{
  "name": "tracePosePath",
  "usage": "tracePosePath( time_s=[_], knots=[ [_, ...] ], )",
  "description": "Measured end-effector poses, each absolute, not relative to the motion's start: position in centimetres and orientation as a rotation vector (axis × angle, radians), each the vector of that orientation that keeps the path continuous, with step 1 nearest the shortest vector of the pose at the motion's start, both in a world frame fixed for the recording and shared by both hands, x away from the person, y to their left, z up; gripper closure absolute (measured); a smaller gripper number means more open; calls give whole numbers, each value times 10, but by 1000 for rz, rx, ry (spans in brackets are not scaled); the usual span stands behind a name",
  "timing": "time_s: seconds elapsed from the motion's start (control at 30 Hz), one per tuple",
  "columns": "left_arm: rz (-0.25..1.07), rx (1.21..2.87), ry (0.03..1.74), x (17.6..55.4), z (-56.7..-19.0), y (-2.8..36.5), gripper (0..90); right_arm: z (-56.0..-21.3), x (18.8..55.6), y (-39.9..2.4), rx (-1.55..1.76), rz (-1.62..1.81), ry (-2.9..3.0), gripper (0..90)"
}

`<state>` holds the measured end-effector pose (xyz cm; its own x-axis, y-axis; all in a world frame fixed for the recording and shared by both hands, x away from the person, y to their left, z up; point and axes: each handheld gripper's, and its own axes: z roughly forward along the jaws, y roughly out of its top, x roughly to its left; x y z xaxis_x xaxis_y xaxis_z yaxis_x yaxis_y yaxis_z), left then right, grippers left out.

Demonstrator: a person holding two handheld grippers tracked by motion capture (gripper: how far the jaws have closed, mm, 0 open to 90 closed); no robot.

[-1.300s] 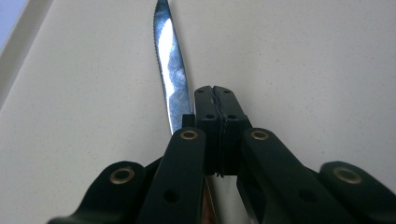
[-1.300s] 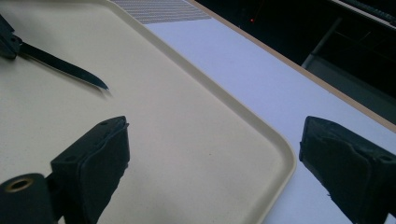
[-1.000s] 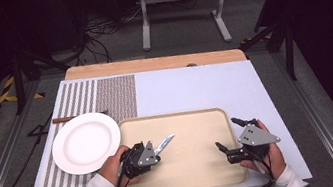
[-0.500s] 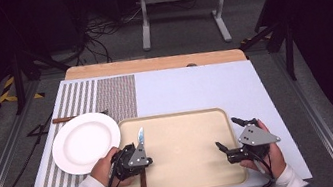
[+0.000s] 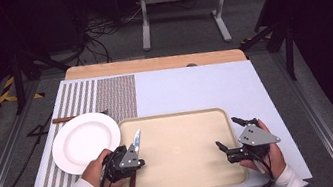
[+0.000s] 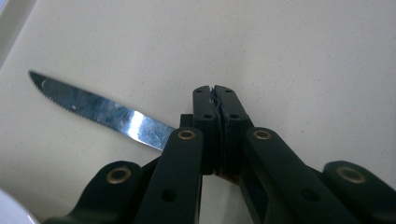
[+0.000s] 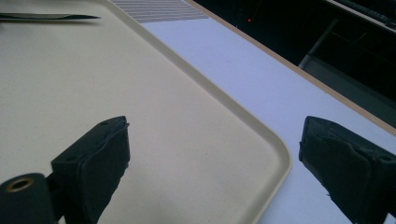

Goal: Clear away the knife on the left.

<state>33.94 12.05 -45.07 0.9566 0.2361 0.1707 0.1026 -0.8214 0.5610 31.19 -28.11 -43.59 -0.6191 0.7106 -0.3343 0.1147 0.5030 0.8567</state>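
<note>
At the near edge of the tabletop [image 5: 194, 86], a knife [image 5: 134, 146] is held in the clamped left hand-held gripper [image 5: 134, 160] over the beige tray [image 5: 179, 122] — brown handle toward the person, blade tip toward the far left corner. The serrated edge is made out in the left gripper view. The right hand-held gripper [image 5: 227, 139] is held wide and empty, straddling the tray's right rim. Just left, a white plate [image 5: 81, 140] is seen; beyond it, a striped mat [image 5: 103, 91]. No writing can be read.
</note>
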Motion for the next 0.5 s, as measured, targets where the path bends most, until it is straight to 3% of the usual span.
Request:
tracePosePath(
  time_s=[0.5],
  knots=[
    [334, 2530, 313, 334, -451, 137, 878, -436, 312, -282, 683, 1098, 2045, 98]
  ],
)
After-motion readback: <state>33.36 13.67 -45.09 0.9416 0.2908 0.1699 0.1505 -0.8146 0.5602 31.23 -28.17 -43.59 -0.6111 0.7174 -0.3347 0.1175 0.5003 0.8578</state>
